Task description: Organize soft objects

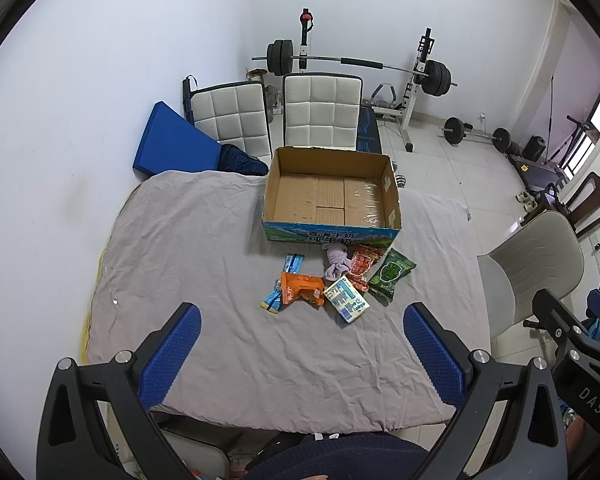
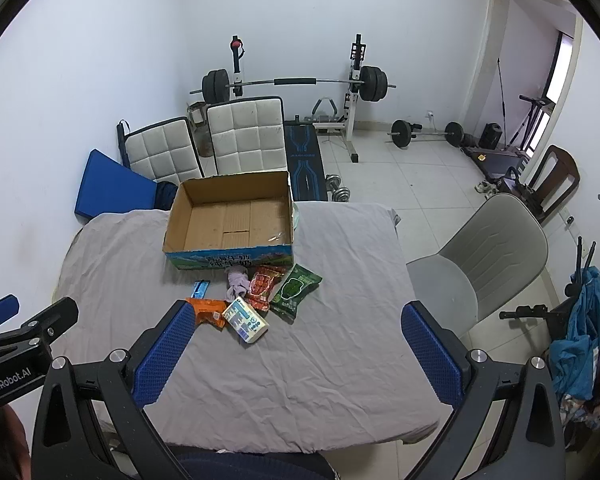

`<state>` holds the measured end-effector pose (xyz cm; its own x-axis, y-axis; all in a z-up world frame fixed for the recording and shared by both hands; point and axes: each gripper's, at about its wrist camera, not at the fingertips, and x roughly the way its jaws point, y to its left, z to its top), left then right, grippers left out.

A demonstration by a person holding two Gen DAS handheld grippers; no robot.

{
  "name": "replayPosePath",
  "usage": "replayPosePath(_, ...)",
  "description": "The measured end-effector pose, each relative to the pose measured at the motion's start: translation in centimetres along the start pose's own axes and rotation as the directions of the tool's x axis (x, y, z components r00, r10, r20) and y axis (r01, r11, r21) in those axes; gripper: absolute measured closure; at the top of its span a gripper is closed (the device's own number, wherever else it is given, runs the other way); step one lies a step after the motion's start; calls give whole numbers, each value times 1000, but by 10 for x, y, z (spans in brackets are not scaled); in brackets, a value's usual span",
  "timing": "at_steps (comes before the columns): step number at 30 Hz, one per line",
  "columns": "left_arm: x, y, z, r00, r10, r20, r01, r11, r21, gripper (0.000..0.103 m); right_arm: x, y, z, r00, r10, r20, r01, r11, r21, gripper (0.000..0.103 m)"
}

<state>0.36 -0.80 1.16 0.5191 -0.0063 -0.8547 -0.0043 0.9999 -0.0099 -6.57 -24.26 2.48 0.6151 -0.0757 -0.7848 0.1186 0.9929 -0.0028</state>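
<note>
An empty cardboard box (image 1: pixel 393 196) (image 2: pixel 175 216) stands on the grey-clothed table (image 1: pixel 204 280) (image 2: pixel 340 320). In front of it lie an orange packet (image 1: pixel 302 288) (image 2: pixel 209 312), a red packet (image 1: pixel 362 266) (image 2: pixel 262 286), a green packet (image 1: pixel 392 274) (image 2: pixel 296 288), a white-blue packet (image 1: pixel 346 298) (image 2: pixel 246 320), a pale purple cloth (image 1: pixel 337 260) (image 2: pixel 238 282) and blue sachets (image 1: pixel 293 263) (image 2: pixel 200 289). My left gripper (image 1: pixel 302 350) is open and empty, held above the near table. My right gripper (image 2: pixel 296 354) is open and empty, above the near table, right of the packets.
Two white padded chairs (image 1: pixel 320 110) (image 2: pixel 246 138) stand behind the table, a grey chair (image 1: pixel 536 264) (image 2: pixel 480 256) to its right. A blue cushion (image 1: pixel 172 142) leans at the wall. A barbell rack (image 1: pixel 360 64) and weights stand at the back.
</note>
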Motion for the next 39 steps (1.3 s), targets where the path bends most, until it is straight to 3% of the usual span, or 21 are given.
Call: replayPosePath(39,0,1,-3,1000,-13,7,13,1000,6,0,7,2,-2,1000,-9,2,9,1000,-1,0)
